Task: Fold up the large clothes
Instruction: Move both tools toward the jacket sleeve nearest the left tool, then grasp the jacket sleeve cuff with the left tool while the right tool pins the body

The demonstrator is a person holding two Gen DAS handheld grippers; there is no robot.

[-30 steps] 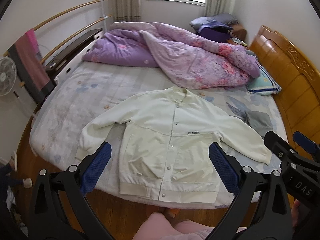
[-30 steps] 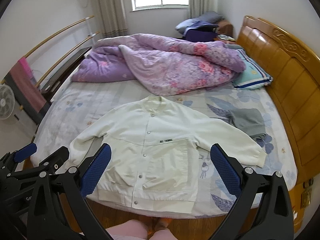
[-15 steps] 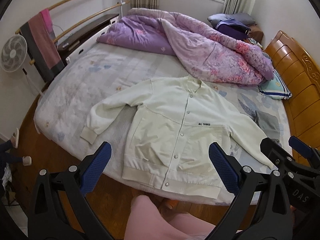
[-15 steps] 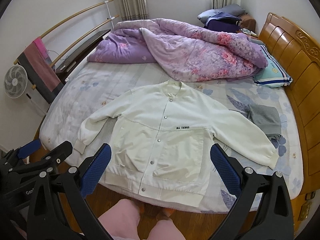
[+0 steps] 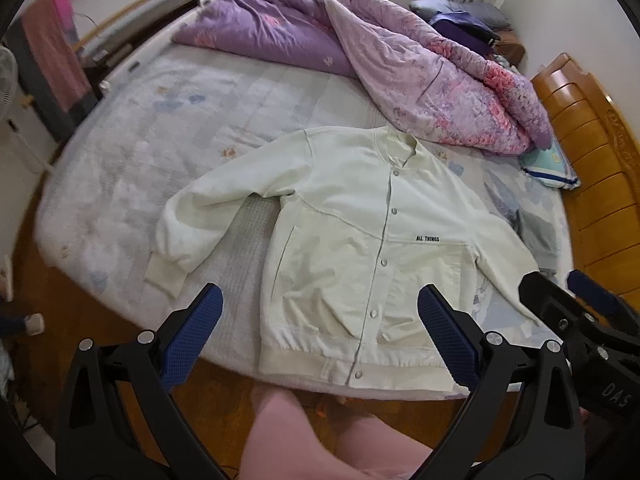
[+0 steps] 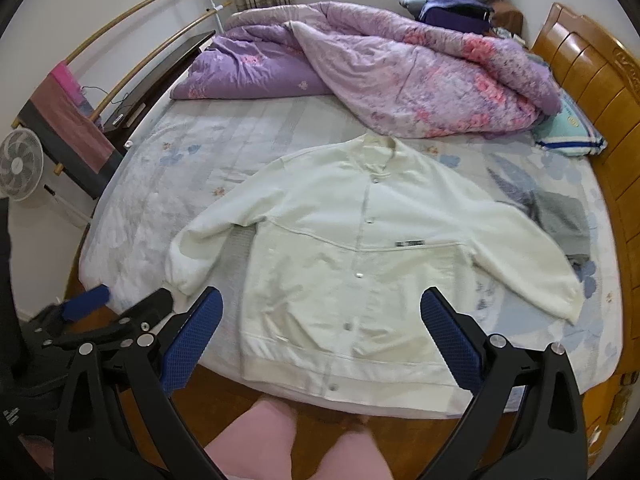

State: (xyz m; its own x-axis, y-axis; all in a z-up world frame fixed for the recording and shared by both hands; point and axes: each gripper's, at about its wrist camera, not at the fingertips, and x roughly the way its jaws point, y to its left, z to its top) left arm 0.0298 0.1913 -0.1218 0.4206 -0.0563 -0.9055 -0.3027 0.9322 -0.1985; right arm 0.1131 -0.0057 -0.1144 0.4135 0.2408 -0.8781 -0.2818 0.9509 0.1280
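A cream snap-button jacket (image 5: 360,240) lies flat, face up, on the bed (image 5: 140,184), hem at the near edge and both sleeves spread out. It also shows in the right wrist view (image 6: 360,248). My left gripper (image 5: 320,336) is open and empty, held above the hem on the near side. My right gripper (image 6: 320,336) is open and empty, also above the hem. Neither touches the jacket. The right gripper shows at the right edge of the left wrist view (image 5: 576,320), and the left gripper at the lower left of the right wrist view (image 6: 100,320).
A crumpled purple floral duvet (image 6: 380,72) fills the far half of the bed. A grey folded garment (image 6: 568,220) lies by the jacket's right sleeve. A wooden headboard (image 6: 600,92) stands at right. A rack with towels (image 6: 68,128) and a fan (image 6: 18,168) stand at left.
Both grippers have moved closer to the bed and tilted down, so the jacket looks larger and lower in view. The jaws stayed open. The jacket has not moved.
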